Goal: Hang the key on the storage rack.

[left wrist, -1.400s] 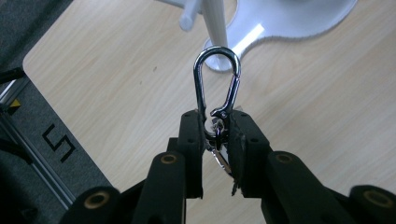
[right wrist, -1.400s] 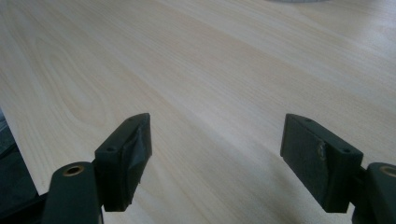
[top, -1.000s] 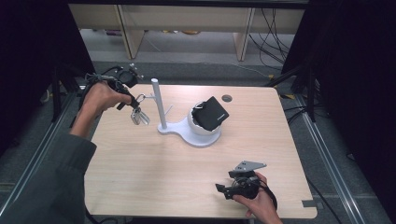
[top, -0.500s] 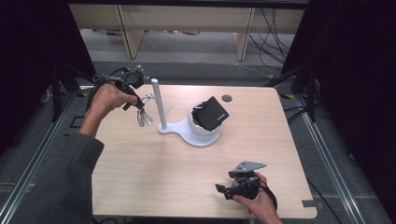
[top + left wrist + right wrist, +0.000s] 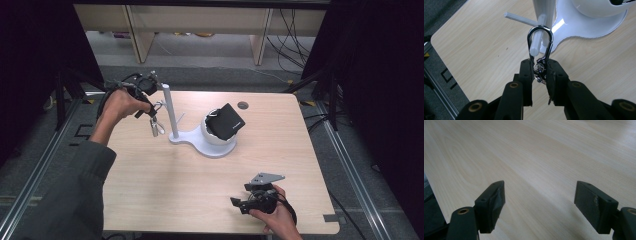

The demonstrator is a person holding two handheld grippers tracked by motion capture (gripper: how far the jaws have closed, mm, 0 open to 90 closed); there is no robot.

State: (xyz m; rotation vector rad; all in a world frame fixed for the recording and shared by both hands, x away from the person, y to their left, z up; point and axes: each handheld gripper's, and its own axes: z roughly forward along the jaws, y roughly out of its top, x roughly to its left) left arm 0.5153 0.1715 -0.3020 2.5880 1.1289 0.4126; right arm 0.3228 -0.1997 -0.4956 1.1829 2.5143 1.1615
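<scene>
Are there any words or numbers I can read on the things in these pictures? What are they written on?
No text can be read anywhere.
Black pouch on the white stand: a faint pale mark near its edge, too small and blurred to read.
Silver carabiner in the left gripper: no letters visible.
Wooden table and right gripper: no labels or numbers visible.
</scene>
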